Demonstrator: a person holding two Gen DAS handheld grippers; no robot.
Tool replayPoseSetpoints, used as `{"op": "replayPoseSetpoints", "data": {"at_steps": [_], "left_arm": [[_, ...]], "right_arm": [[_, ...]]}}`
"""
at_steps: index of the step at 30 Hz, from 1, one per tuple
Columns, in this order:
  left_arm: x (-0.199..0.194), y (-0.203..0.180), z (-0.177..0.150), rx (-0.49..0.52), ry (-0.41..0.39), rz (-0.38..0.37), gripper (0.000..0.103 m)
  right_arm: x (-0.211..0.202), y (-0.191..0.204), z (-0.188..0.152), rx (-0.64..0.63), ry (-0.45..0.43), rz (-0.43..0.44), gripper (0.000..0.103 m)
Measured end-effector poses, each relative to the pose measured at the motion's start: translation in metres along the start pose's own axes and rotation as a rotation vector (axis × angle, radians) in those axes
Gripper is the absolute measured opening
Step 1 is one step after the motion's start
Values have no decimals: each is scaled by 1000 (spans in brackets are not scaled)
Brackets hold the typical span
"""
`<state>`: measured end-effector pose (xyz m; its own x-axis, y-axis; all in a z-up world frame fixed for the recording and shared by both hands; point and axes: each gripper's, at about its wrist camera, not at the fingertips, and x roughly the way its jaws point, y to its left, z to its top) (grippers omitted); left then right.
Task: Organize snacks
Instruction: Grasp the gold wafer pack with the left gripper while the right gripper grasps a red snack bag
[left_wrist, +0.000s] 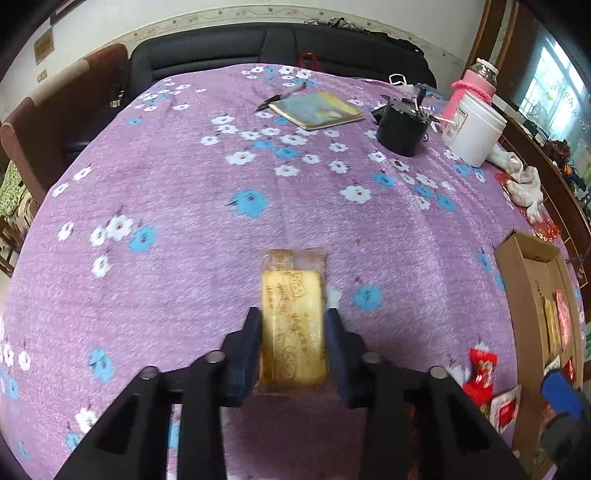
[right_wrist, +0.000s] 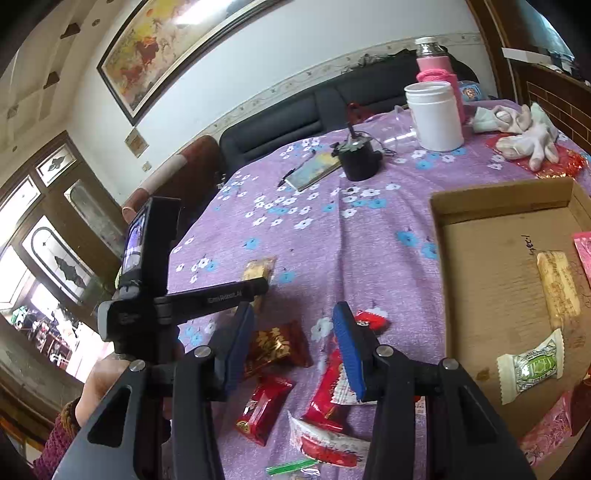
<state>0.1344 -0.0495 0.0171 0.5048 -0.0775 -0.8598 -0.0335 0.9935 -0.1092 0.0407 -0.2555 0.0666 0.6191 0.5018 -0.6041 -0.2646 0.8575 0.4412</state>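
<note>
Gripping the yellow cake pack (left_wrist: 293, 321) w/ your left gripper (left_wrist: 293, 325) — fingers closed on its sides, pack on the worktop (left_wrist: 184, 184). Right gripper (right_wrist: 293, 328) sits part-open, empty, over red snacks (right_wrist: 264, 411). Next, probably: lift, carry to the cardboard box (right_wrist: 491, 295) — keep grip firm.

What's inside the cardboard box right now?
In the cardboard box: a yellow cake bar, a white-and-green wrapped candy and a pink packet at the right edge. The picture cuts off the box's right side, so anything there is unseen.
</note>
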Motion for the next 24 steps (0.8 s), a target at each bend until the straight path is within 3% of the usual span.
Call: {"op": "replayPoseSetpoints", "data": {"at_steps": [8,12,15,19,21,24], "left_arm": [[-37,64,-53,-26,-59,47,35],[-42,81,-64,-51,-120,-20,35],[-41,84,-62,-36,-123,-27,35],[-43,88,-64,-27,-126,-25,35],[-45,93,-65,-42,-124,-32,35],[-46,100,-65,-65,-122,-44,35]], "right_arm": [[21,13,-9,-46,80,11,44],[42,17,-9,29,179,8,44],[56,28,-2,22,217,-59,44],[78,52,-3,-88,264,-199,44],[85,68,-12,-155,299,-171,45],[77,96,-17,-256,291,-38,42]]}}
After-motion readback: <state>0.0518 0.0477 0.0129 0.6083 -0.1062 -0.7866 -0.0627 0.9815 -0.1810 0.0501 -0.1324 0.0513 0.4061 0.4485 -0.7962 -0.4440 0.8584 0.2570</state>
